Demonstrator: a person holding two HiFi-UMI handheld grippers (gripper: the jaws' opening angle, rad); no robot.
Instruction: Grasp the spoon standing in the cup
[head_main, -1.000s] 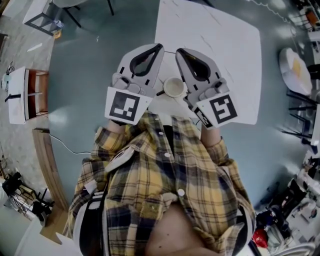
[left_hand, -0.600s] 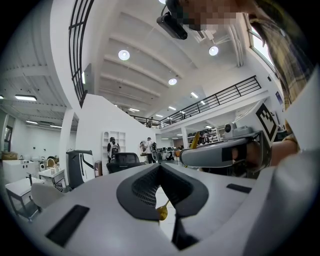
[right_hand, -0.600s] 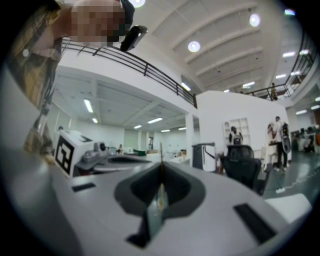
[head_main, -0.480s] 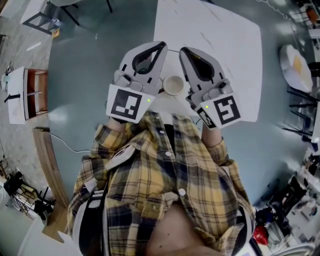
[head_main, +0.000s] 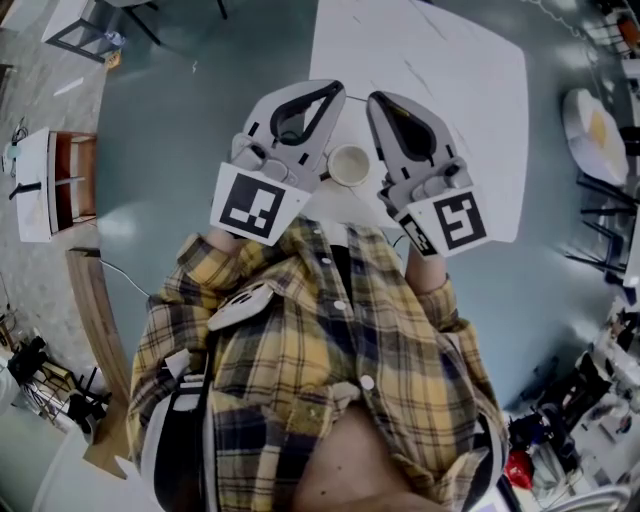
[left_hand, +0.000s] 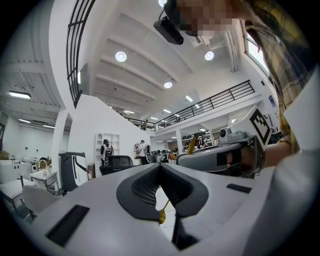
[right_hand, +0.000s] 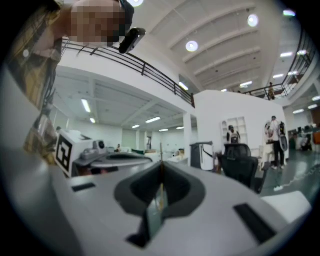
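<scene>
Head view: the spoon is too small to tell from above. The cup (head_main: 348, 166) stands on the white table (head_main: 440, 60), near its close edge. It sits between the left gripper (head_main: 338, 90) and the right gripper (head_main: 374, 98), just beside both bodies and well back from their tips. Both grippers point away from the plaid shirt (head_main: 330, 340). Each gripper's jaws meet at the tips, with nothing clamped. In the left gripper view, a small gold piece (left_hand: 161, 216) shows through the slit below the tips; I cannot tell whether it is the spoon.
</scene>
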